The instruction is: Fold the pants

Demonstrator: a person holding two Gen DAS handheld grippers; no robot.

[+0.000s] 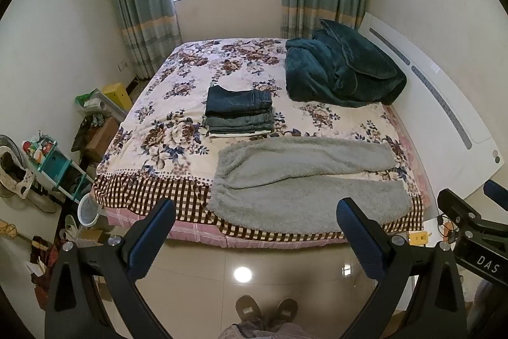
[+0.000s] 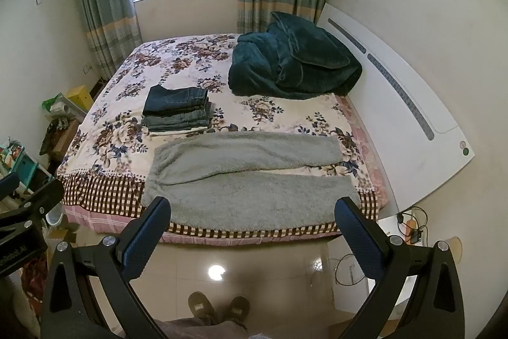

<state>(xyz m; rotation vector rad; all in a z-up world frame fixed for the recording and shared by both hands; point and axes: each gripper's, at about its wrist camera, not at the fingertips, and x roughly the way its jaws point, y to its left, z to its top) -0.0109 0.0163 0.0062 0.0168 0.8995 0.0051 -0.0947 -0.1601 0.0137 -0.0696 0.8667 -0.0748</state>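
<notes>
Both jaws wide apart, empty. Grey fleece pants [image 1: 304,180] lie unfolded on the bed [image 1: 177,78]. Next: grab both cuffs.

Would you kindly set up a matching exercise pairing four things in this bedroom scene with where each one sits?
Things:
1. grey fleece pants
2. stack of folded jeans
3. dark green blanket
4. slippers

Places:
A. bunched at the bed's far right, by the headboard
B. on the tiled floor, below the claws
C. mid-bed, just behind the fleece garment
D. spread flat along the bed's near edge

Pairs: 1-D, 2-C, 3-A, 4-B
</notes>
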